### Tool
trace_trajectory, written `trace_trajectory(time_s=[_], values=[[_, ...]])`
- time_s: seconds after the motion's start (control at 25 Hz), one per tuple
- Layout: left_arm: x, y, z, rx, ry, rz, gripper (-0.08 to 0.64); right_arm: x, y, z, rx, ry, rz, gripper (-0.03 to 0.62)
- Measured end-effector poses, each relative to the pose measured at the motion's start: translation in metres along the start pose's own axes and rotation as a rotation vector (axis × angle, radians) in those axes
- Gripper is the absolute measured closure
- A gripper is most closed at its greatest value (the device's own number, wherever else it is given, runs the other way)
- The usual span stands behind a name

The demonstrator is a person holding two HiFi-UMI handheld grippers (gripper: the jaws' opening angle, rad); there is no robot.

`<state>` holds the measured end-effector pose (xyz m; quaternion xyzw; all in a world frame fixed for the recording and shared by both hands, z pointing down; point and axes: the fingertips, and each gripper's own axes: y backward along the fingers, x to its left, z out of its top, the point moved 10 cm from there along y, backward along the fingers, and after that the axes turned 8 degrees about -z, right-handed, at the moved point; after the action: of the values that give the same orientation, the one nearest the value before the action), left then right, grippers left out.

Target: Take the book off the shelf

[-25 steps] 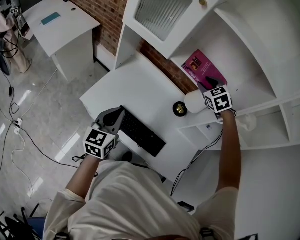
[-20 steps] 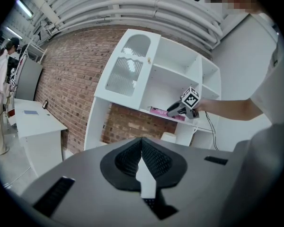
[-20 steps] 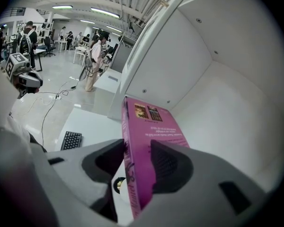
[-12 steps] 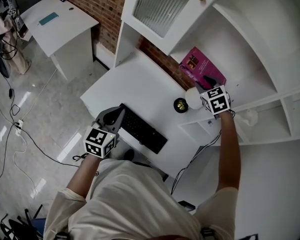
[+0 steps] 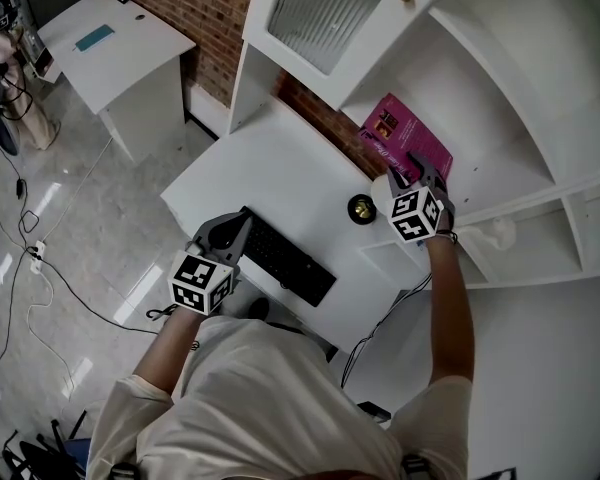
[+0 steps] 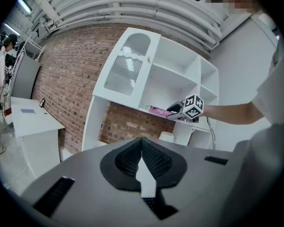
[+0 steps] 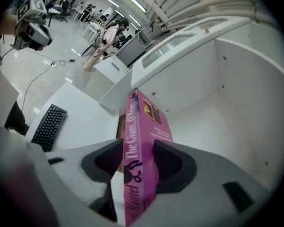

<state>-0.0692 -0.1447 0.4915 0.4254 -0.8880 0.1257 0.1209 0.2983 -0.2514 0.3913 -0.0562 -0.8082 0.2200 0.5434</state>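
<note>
A pink book (image 5: 410, 138) lies flat on the white shelf (image 5: 500, 148) above the desk. My right gripper (image 5: 423, 175) reaches in at the book's near edge. In the right gripper view the book (image 7: 142, 141) stands edge-on between the two jaws of the right gripper (image 7: 137, 151). Its spine faces me. The jaws have just been opening, and a thin white gap shows low on the left side, so I read no squeeze on the book. My left gripper (image 5: 223, 236) hovers low by the keyboard's left end, shut and empty. Its pads meet in the left gripper view (image 6: 142, 143).
A black keyboard (image 5: 285, 263) lies on the white desk (image 5: 270, 168). A small dark round object (image 5: 359, 208) sits near the shelf's foot. A glass-fronted cabinet door (image 5: 320, 13) hangs to the shelf's left. A white side table (image 5: 115, 43) stands at far left, with cables on the floor.
The right gripper has rolled and shifted a little left and toward me, and now straddles the book's near edge. The left gripper has stayed where it was.
</note>
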Motion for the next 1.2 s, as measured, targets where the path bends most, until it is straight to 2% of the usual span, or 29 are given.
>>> trace_trajectory(time_s=[0.36,0.56,0.72,0.8,1.0,1.2], values=[[0.006,0.007,-0.002,0.011,0.013,-0.006,0.565,0.029,-0.008,-0.009,-0.010,0.215,-0.280,0.403],[0.012,0.015,-0.003,0.010,0.016,-0.002,0.565,0.040,-0.014,-0.012,-0.003,0.271,-0.404,0.407],[0.017,0.023,-0.003,0.010,0.013,-0.004,0.565,0.044,-0.013,-0.011,0.011,0.286,-0.440,0.410],[0.020,0.028,-0.002,0.011,0.011,-0.009,0.565,0.045,-0.011,-0.011,0.015,0.300,-0.454,0.440],[0.026,0.035,-0.001,0.018,0.002,-0.028,0.565,0.049,-0.005,-0.013,0.037,0.329,-0.461,0.443],[0.031,0.035,0.005,0.017,-0.016,-0.065,0.565,0.050,0.016,-0.009,0.023,0.305,-0.475,0.449]])
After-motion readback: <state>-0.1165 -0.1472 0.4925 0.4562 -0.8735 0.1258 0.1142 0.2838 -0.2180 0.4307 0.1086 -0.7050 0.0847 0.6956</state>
